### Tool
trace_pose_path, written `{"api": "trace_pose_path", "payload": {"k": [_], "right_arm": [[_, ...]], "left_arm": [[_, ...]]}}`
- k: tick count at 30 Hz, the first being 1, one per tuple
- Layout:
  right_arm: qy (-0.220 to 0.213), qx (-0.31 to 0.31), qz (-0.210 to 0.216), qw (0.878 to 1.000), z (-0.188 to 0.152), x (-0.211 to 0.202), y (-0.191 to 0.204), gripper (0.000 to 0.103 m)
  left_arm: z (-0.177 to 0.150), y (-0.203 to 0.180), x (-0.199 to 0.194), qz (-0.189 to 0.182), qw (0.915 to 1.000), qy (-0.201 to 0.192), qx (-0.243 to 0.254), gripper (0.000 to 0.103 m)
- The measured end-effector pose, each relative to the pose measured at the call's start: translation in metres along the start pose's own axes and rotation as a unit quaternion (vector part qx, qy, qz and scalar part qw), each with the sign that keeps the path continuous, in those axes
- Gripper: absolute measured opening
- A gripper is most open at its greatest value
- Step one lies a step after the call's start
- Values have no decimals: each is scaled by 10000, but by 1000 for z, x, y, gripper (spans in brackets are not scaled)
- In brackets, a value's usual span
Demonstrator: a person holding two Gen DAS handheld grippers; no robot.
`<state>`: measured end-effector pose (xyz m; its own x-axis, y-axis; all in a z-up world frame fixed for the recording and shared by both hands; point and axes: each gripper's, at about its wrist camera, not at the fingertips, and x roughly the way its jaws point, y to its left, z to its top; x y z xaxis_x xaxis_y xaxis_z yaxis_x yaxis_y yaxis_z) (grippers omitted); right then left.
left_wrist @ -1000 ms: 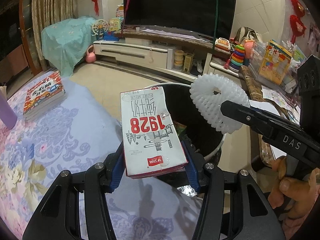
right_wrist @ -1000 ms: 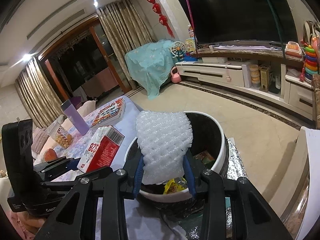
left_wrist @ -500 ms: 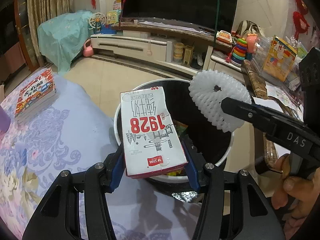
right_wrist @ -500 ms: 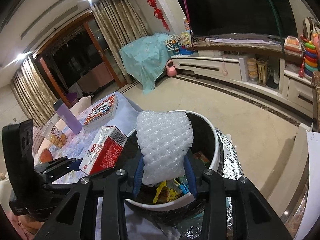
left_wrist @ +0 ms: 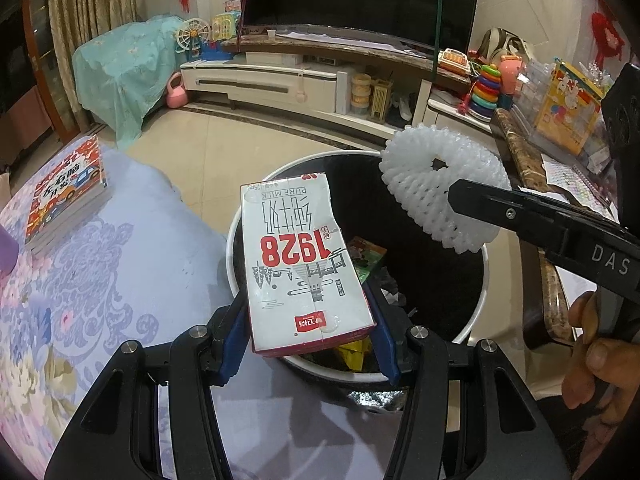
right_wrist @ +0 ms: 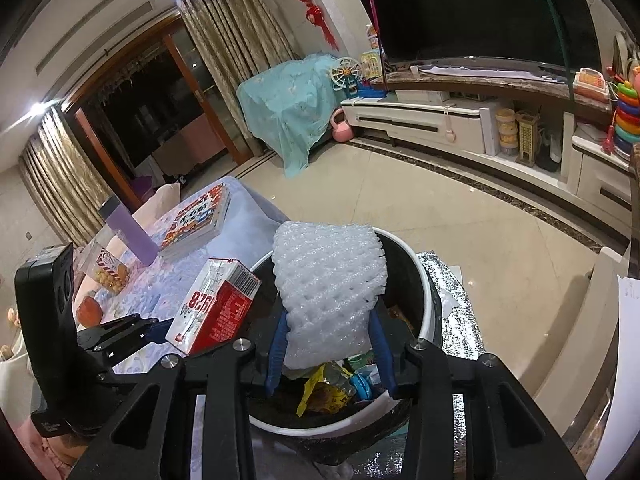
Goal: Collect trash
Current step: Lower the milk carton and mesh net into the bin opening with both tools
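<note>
Left wrist view: both grippers hold trash above the bin

Left gripper [left_wrist: 308,320] is clamped on a milk carton [left_wrist: 298,264] over the rim of the black trash bin [left_wrist: 478,292]; right gripper [right_wrist: 330,350] pinches a white foam fruit net [right_wrist: 330,280] above the bin's wrappers, beside the cloth-covered table [left_wrist: 120,264]

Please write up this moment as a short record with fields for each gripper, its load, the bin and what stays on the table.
left gripper: shut on milk carton, held over the bin's near rim
right gripper: shut on foam fruit net, above the bin's opening
trash bin: open, black liner, wrappers inside
table: book stack and purple bottle left on floral cloth
</note>
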<state>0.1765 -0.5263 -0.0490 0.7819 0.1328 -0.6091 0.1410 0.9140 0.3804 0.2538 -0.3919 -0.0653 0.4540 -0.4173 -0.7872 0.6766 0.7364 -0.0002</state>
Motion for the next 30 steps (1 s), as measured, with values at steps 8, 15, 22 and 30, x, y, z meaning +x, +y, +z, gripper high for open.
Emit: {"api": "trace_pose_path", "payload": {"k": [8, 15, 22, 30], "right_arm": [[58, 34, -25, 10000, 2, 6, -3, 40], [88, 21, -32, 10000, 3, 6, -3, 40], [133, 65, -27, 9999, 6, 11, -6, 40], [240, -9, -82, 9997, 8, 16, -3, 40]], "left_arm": [[3, 0, 2, 18, 10000, 20, 34, 52], [4, 0, 6, 0, 10000, 73, 51, 52], [6, 5, 12, -35, 9998, 176, -48, 52], [8, 0, 12, -14, 9998, 197, 37, 52]]}}
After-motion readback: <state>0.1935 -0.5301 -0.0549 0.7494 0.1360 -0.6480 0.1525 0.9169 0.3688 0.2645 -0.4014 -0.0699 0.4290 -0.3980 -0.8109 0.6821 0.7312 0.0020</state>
